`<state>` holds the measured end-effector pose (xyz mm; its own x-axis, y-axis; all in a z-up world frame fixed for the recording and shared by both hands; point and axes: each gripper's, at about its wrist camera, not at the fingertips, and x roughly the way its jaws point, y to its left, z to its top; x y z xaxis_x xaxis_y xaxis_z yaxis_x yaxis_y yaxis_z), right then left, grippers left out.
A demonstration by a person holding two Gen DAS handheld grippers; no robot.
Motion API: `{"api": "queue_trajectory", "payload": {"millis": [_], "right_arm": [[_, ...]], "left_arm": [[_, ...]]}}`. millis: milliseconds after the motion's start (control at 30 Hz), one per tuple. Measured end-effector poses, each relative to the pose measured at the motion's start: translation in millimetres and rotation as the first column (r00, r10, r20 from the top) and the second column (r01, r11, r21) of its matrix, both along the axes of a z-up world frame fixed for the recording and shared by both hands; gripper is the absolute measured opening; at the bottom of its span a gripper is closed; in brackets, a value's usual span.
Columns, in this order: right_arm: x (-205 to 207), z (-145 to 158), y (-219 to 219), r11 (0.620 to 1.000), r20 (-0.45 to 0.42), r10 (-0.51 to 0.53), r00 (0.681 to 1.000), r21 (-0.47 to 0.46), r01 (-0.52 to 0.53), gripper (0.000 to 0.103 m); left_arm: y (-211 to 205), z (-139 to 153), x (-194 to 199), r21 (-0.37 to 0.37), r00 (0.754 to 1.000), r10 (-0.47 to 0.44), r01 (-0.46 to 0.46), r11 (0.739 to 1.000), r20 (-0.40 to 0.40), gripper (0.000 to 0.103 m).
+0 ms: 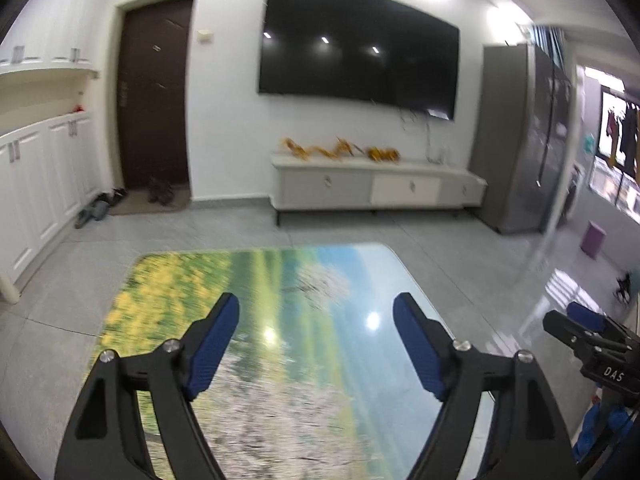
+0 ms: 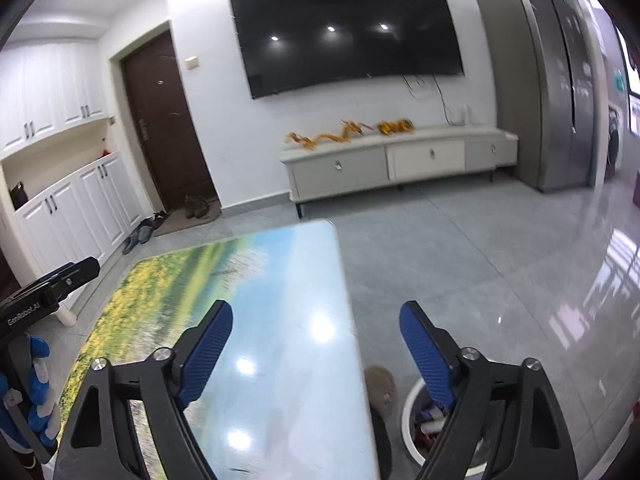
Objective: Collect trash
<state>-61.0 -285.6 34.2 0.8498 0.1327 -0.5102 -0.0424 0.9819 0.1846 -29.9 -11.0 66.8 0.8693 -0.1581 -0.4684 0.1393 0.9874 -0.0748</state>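
My left gripper (image 1: 318, 308) is open and empty above a glossy table (image 1: 248, 320) printed with a landscape picture. My right gripper (image 2: 316, 314) is open and empty over the table's right edge (image 2: 344, 280). A white round bin (image 2: 416, 428) stands on the floor below the right gripper, right of the table, with colourful trash (image 2: 430, 420) inside. The right gripper also shows at the right edge of the left wrist view (image 1: 588, 328). The left gripper's body shows at the left of the right wrist view (image 2: 52, 288). No loose trash shows on the table top.
A low TV cabinet (image 1: 376, 184) with yellow ornaments stands under a wall TV (image 1: 356, 44). A brown door (image 1: 154, 96), shoes (image 1: 96, 208) and white cupboards (image 1: 36, 184) are to the left. A grey fridge (image 1: 524, 136) is to the right. A slipper (image 2: 380, 390) lies beside the bin.
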Motion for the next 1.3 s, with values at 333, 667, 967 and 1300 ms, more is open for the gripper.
{"api": "queue_trajectory", "payload": {"millis": [333, 667, 967, 1300], "right_arm": [[-33.9, 41.0, 73.7, 0.993, 0.121, -0.011, 0.993, -0.117, 0.025, 0.103], [-62.2, 72.6, 108.9, 0.977, 0.248, -0.027, 0.968, -0.200, 0.078, 0.103], [-71.4, 79.8, 125.1, 0.970, 0.309, 0.007, 0.951, -0.232, 0.068, 0.103], [-76.1, 71.2, 116.2, 0.972, 0.315, -0.016, 0.949, -0.217, 0.088, 0.103]], "left_arm": [[68.0, 21.4, -59.1, -0.013, 0.990, 0.097, -0.096, 0.995, 0.103, 0.087], [110.6, 43.0, -109.7, -0.048, 0.963, 0.186, -0.180, 0.983, 0.195, 0.097], [116.8, 56.2, -138.7, -0.022, 0.932, 0.250, -0.253, 0.967, 0.263, 0.103], [83.3, 61.8, -143.8, 0.072, 0.931, 0.191, -0.223, 0.972, 0.311, 0.103]]}}
